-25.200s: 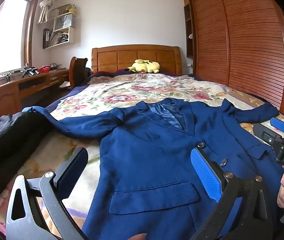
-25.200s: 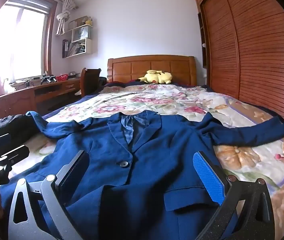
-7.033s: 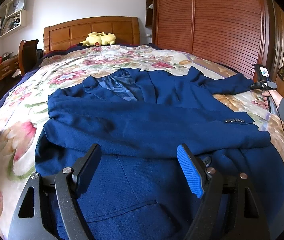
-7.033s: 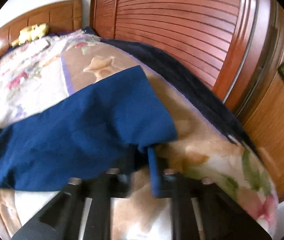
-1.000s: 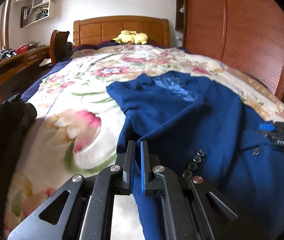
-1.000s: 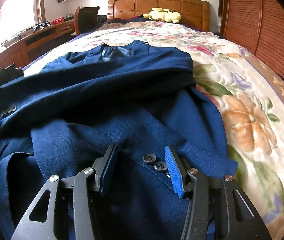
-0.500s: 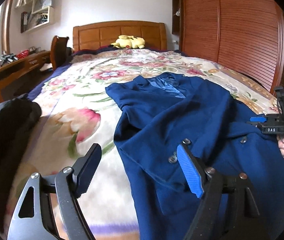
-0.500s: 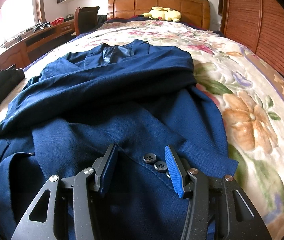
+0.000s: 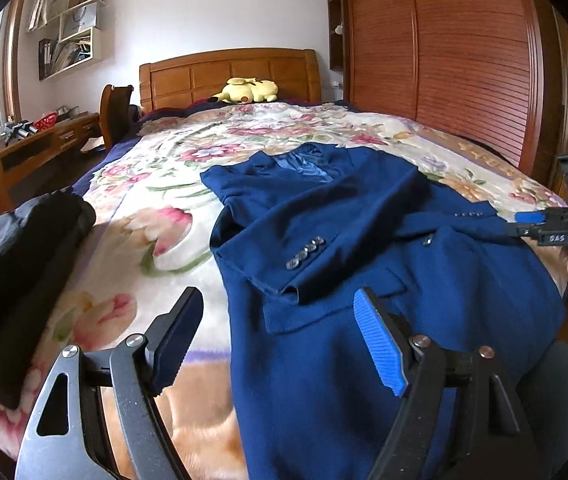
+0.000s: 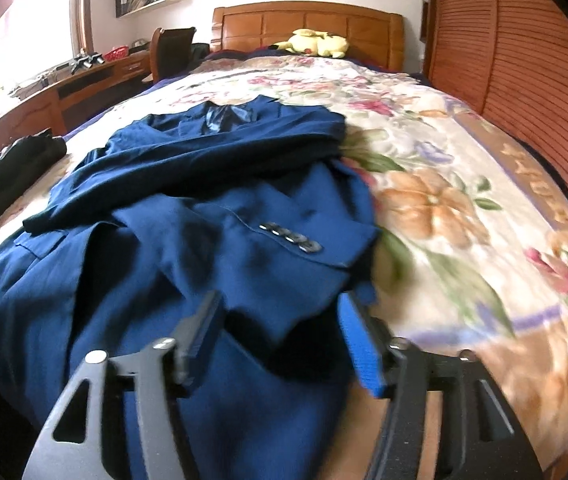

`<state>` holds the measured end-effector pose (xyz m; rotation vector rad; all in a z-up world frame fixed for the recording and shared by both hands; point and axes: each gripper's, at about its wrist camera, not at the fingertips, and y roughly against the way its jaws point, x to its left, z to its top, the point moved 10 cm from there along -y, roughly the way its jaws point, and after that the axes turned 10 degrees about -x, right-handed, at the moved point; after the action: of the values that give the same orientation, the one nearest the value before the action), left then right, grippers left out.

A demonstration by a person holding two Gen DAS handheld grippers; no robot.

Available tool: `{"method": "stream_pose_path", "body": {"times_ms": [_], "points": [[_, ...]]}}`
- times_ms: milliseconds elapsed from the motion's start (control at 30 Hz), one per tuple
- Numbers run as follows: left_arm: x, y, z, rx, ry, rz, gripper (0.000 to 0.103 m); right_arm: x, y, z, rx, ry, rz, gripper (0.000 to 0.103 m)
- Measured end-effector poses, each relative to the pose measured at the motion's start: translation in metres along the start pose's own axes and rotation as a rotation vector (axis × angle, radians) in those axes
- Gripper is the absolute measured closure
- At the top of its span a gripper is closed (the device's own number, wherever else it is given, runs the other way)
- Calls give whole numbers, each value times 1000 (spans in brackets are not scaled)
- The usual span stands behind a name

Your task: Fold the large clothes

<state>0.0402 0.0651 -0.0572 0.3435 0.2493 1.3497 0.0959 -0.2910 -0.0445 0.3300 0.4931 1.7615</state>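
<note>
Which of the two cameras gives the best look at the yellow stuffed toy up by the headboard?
The left wrist view: the yellow stuffed toy is sharp against the headboard. In the right wrist view the toy is slightly softer, with motion blur lower down.

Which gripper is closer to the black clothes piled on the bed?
Left. The left gripper is beside the black clothes; the right gripper, jaws opening, is across the blue jacket.
</note>
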Motion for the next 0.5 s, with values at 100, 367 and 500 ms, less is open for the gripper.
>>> {"method": "stream_pose_path", "body": {"times_ms": [100,367,500], "points": [[3,10,-5,2,-4,10,24,-8,9,-9,26,-18,-9,34],[9,16,-22,30,-13,33,24,-6,30,-24,60,-26,7,34],[11,12,-34,57,-11,37,24,0,31,-34,84,0,23,34]]}}
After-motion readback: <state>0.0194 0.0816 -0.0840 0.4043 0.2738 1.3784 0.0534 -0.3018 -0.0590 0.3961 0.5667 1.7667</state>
